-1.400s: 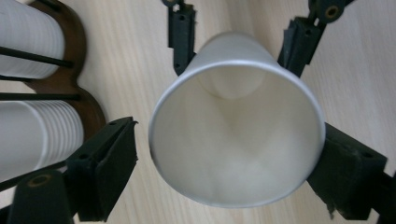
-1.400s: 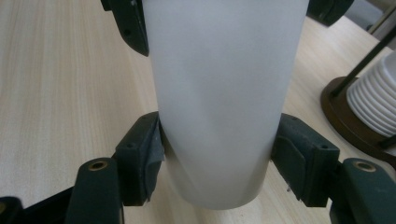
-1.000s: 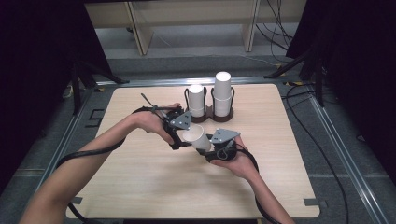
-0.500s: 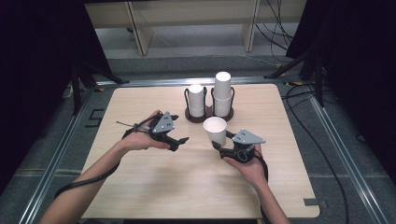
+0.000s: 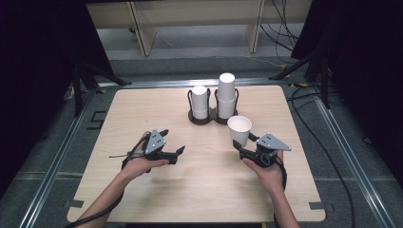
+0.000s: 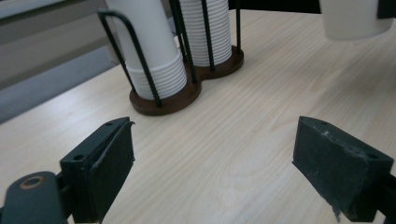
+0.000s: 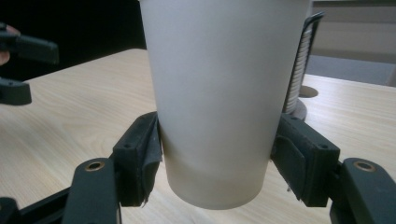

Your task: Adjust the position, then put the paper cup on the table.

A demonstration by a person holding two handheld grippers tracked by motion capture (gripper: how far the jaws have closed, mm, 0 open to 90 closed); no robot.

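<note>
The right gripper (image 7: 215, 154) is clamping a paper cup (image 7: 219, 93) low on its wall, between both pads; light and crushable, probably empty. The left gripper (image 6: 210, 172), jaws just narrowing, is holding nothing.

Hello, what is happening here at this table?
A person works with a gripper in each hand. The right gripper holds one white paper cup upright by its lower part, above the table. The left gripper holds nothing; its jaws have just been closing, with nothing between them. Behind, a dark holder keeps two stacks of cups.
</note>
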